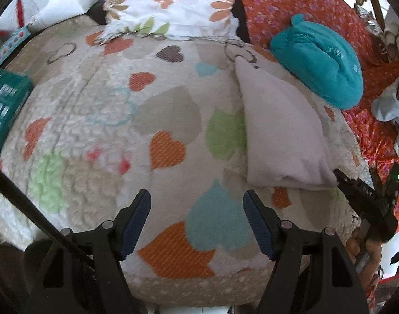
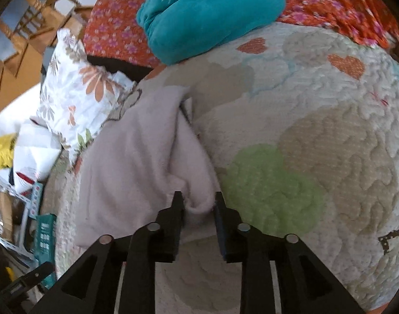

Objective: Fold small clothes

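Your right gripper (image 2: 197,202) pinches a corner of the pale garment (image 2: 136,162) lying partly folded just ahead, your left gripper (image 1: 197,201) hangs spread and empty, so folds likely remain.

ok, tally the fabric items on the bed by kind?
Pale garment: 1
Teal garment: 1
Floral pillow: 1
Heart quilt: 1
Orange floral cloth: 1
Total: 5
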`<state>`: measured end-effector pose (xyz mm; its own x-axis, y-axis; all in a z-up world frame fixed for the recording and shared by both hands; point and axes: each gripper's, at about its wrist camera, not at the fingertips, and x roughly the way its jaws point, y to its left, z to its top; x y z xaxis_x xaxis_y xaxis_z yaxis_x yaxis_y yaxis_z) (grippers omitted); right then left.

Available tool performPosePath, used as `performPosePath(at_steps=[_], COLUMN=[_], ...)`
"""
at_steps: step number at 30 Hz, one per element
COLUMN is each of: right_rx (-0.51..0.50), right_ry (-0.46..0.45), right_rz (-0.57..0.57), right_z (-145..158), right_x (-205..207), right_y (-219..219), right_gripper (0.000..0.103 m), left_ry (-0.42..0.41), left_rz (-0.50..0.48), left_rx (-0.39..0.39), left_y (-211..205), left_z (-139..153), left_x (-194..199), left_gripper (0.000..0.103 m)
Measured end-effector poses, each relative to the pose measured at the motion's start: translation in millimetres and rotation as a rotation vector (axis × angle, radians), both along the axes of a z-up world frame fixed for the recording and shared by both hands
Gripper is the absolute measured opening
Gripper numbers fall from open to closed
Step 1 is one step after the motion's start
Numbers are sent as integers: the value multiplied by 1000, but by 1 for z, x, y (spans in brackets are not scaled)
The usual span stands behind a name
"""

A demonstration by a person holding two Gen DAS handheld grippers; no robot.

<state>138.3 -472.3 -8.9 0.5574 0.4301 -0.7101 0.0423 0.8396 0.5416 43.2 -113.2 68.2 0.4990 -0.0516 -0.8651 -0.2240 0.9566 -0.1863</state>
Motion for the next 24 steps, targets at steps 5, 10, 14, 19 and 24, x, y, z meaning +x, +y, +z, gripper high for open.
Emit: performPosePath(at_steps=[5, 10, 14, 19, 24], right_rx=[-40, 93, 30, -77, -58], right_ry=[-106, -67, 9, 37, -82], right_rz=[-2, 235, 259, 244, 195], right_z=[35, 43, 13, 0, 30], right_x=[1, 42, 86, 112, 113], right_y=[-6, 32, 59, 61, 39], right_gripper=[29, 29, 29, 19, 68], left_ry=[-60, -87, 52, 48, -123], left_rz=[-60, -106, -155, -212, -127], left_rx=[-23, -83, -22, -76, -133], left_y=[-21, -41, -63, -57, -14], left_z=[6, -14, -63, -57, -22], left_x=[47, 93, 119, 117, 121], left_gripper=[72, 72, 72, 64, 88])
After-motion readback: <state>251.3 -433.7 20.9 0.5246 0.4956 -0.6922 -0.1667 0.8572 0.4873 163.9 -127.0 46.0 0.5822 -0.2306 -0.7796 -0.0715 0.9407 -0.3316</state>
